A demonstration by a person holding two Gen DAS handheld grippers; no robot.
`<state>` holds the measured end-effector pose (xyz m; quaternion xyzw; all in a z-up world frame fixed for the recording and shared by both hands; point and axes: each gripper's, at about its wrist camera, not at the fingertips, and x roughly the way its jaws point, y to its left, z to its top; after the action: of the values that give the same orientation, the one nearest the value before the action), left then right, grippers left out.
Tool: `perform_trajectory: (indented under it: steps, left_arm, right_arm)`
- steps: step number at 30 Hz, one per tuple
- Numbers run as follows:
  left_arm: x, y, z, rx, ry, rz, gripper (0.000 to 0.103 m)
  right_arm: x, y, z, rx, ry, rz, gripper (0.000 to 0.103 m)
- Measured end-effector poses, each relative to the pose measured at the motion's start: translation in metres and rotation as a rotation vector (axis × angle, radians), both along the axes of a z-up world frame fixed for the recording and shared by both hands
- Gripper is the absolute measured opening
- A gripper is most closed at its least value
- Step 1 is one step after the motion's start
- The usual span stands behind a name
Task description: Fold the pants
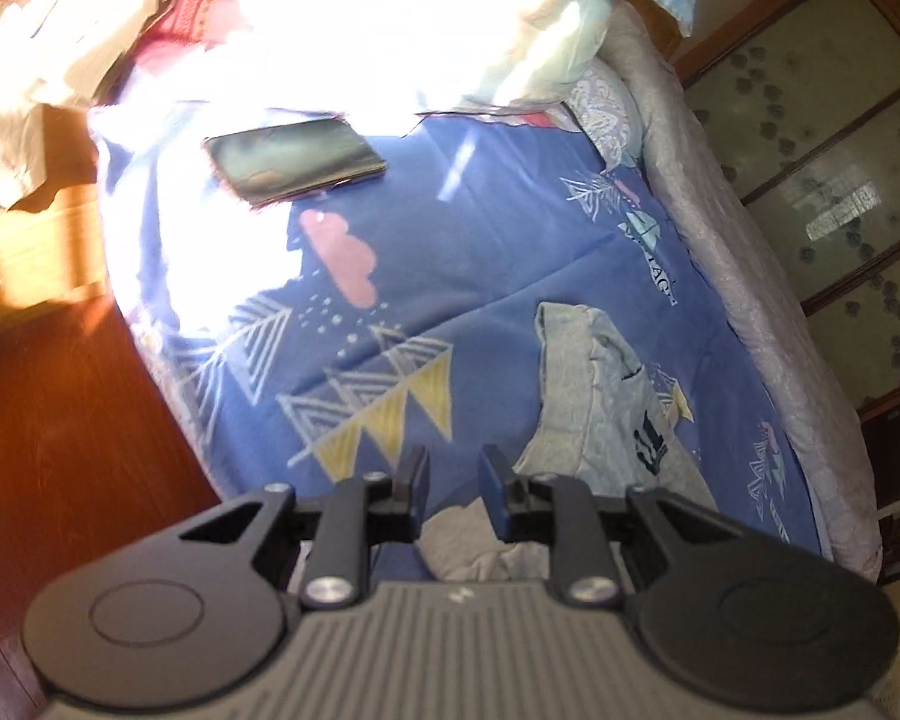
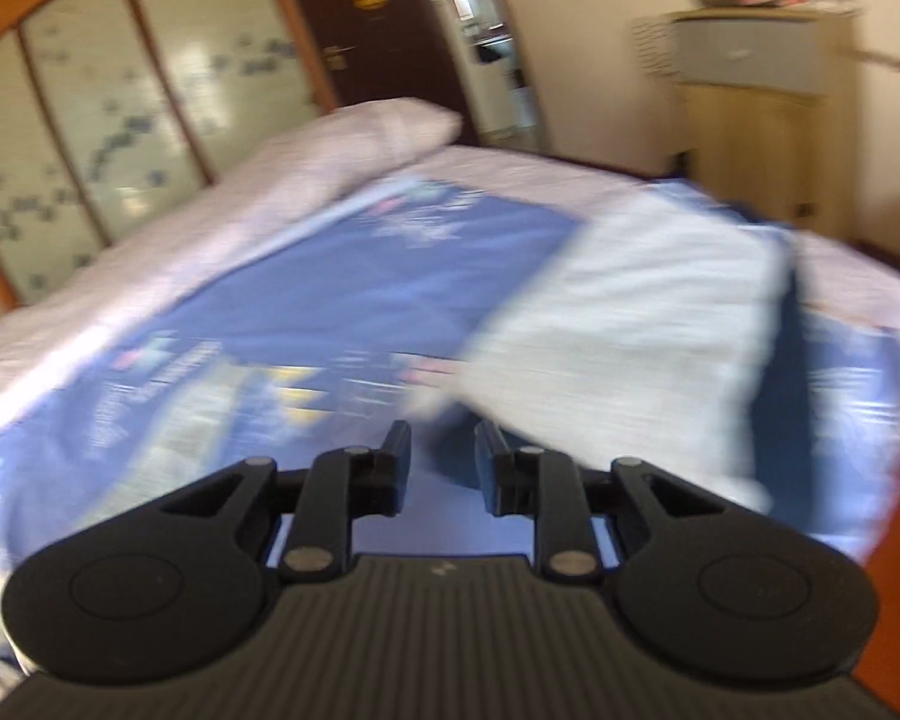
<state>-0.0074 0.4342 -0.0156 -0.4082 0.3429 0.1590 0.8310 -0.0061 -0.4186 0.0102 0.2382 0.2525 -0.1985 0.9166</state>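
Left wrist view: pants [image 1: 600,414] on bed [image 1: 480,240], just right of left claw [image 1: 453,468], lengthwise away; both left and right claw [image 2: 444,444] slightly parted, empty.

The pants [image 1: 606,414] lie on the bed [image 1: 480,276] just ahead and right of the left gripper [image 1: 453,468]. A phone [image 1: 294,159] lies on the bed farther ahead to its left. Ahead and right of the right gripper [image 2: 443,441], a folded blanket [image 2: 630,324] rests on the bed; a pillow [image 2: 384,126] lies far ahead.
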Motion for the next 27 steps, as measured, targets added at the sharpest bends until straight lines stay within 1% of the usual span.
perform_trajectory:
  steps: [1,2,3,5,7,8,9,10,12,13,15,16,18,19,20,21,22,23,24,25,26,27]
  left_arm:
    - [0.019,-0.001,0.004,0.027,-0.006,-0.014,0.027]
    - [0.038,-0.003,0.007,0.051,-0.006,-0.029,0.027]
    - [0.059,-0.005,0.008,0.067,-0.007,-0.051,0.028]
    - [0.104,-0.011,0.007,0.08,-0.02,-0.109,0.034]
    - [0.148,-0.017,0.002,0.105,-0.02,-0.138,0.046]
    - [0.168,-0.021,-0.003,0.122,-0.018,-0.153,0.049]
    - [0.188,-0.026,-0.008,0.141,-0.011,-0.174,0.053]
    - [0.207,-0.031,-0.015,0.162,0.002,-0.195,0.057]
    - [0.238,-0.039,-0.03,0.196,0.031,-0.217,0.064]
    - [0.25,-0.042,-0.04,0.208,0.048,-0.22,0.065]
    - [0.269,-0.044,-0.06,0.204,0.082,-0.222,0.069]
    - [0.276,-0.043,-0.07,0.194,0.095,-0.225,0.073]
    - [0.285,-0.044,-0.085,0.194,0.108,-0.227,0.075]
    - [0.288,-0.045,-0.089,0.205,0.11,-0.23,0.074]
    - [0.29,-0.047,-0.092,0.22,0.111,-0.236,0.071]
    - [0.291,-0.05,-0.094,0.25,0.115,-0.242,0.058]
    - [0.292,-0.053,-0.093,0.297,0.123,-0.254,0.04]
    - [0.292,-0.056,-0.092,0.327,0.122,-0.269,0.032]
    - [0.291,-0.058,-0.09,0.333,0.111,-0.282,0.021]
    - [0.29,-0.058,-0.087,0.328,0.104,-0.281,0.018]
    - [0.288,-0.058,-0.083,0.327,0.099,-0.276,0.017]
    - [0.286,-0.058,-0.078,0.323,0.087,-0.269,0.016]
  right_arm:
    - [0.018,0.006,0.003,0.024,-0.017,0.033,0.028]
    - [0.036,0.011,0.005,0.042,-0.036,0.074,0.028]
    - [0.056,0.016,0.008,0.047,-0.05,0.114,0.028]
    - [0.097,0.027,0.014,0.038,-0.053,0.187,0.029]
    - [0.141,0.038,0.015,0.035,-0.044,0.243,0.032]
    - [0.164,0.044,0.015,0.041,-0.032,0.271,0.037]
    - [0.185,0.05,0.014,0.055,-0.019,0.299,0.039]
    - [0.209,0.054,0.01,0.069,-0.005,0.316,0.042]
    - [0.253,0.064,-0.001,0.095,0.033,0.331,0.046]
    - [0.275,0.067,-0.009,0.112,0.061,0.34,0.048]
    - [0.305,0.08,-0.026,0.118,0.104,0.31,0.048]
    - [0.32,0.085,-0.035,0.11,0.122,0.307,0.049]
    - [0.346,0.094,-0.056,0.088,0.177,0.309,0.051]
    - [0.357,0.096,-0.066,0.079,0.217,0.303,0.052]
    - [0.364,0.098,-0.077,0.078,0.251,0.296,0.052]
    - [0.368,0.099,-0.086,0.083,0.271,0.292,0.052]
    - [0.371,0.1,-0.094,0.085,0.279,0.29,0.051]
    - [0.37,0.105,-0.099,0.055,0.273,0.285,0.035]
    - [0.368,0.11,-0.099,-0.011,0.268,0.281,0.021]
    - [0.366,0.114,-0.098,-0.075,0.275,0.266,0.01]
    - [0.359,0.112,-0.095,-0.08,0.254,0.24,0.009]
    - [0.353,0.105,-0.088,-0.07,0.21,0.201,0.009]
